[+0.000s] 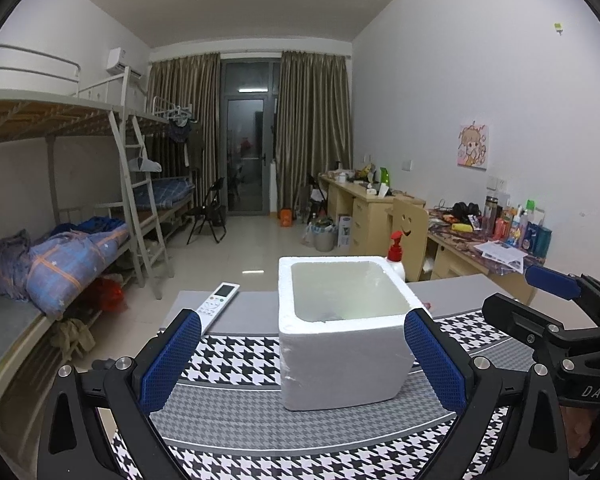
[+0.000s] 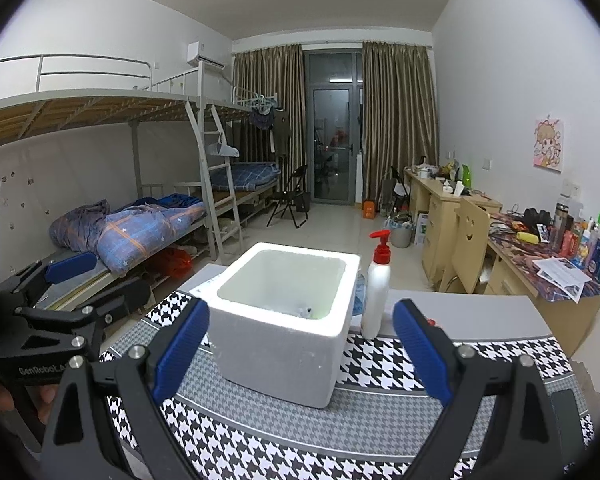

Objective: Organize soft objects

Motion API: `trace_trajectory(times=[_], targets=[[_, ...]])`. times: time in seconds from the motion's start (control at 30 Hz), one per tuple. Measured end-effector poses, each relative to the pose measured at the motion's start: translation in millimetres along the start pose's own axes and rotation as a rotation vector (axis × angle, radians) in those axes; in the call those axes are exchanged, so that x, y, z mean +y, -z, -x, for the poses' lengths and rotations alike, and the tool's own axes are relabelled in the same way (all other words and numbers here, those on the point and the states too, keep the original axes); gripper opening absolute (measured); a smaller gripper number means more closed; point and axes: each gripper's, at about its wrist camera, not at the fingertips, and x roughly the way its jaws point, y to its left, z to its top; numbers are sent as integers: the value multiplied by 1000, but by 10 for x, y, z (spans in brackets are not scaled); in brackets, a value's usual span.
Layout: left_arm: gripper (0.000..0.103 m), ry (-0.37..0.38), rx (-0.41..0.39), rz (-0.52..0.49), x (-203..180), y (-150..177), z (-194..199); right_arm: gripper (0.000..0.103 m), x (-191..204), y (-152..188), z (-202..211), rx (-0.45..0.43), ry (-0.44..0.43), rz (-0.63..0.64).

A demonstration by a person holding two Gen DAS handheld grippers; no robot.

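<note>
A white foam box (image 1: 340,360) stands open-topped on a houndstooth mat (image 1: 236,364). My left gripper (image 1: 302,320) is open, and its blue pads (image 1: 172,360) flank the box's near face without touching it. My right gripper (image 2: 300,308) is also open, hanging just in front of the same box (image 2: 284,352). Each gripper shows in the other's view, the right one (image 1: 528,292) at the right and the left one (image 2: 100,280) at the left. Something small and dim lies at the box's bottom (image 2: 306,312); I cannot tell what it is. Neither gripper holds anything.
A white pump bottle with a red head (image 2: 376,296) stands behind the box on the right. A white remote (image 1: 219,300) lies behind it on the left. Beyond the table are bunk beds (image 1: 80,256), a folding chair (image 1: 210,216) and cluttered desks (image 2: 548,264).
</note>
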Motion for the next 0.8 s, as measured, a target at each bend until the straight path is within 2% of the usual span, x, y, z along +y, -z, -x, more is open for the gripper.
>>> trace_trajectory(times=[0.1,0.23,0.8], targets=[[102,-3,-11,-3,-24,16,69,96,4,22,81,-12,-4,-8],[102,5,-24,2,-52,68,166,102,30,64,188,-34,5,5],[102,2,-69,-8,-142,311,471,102,61,270,498,-95,27,24]])
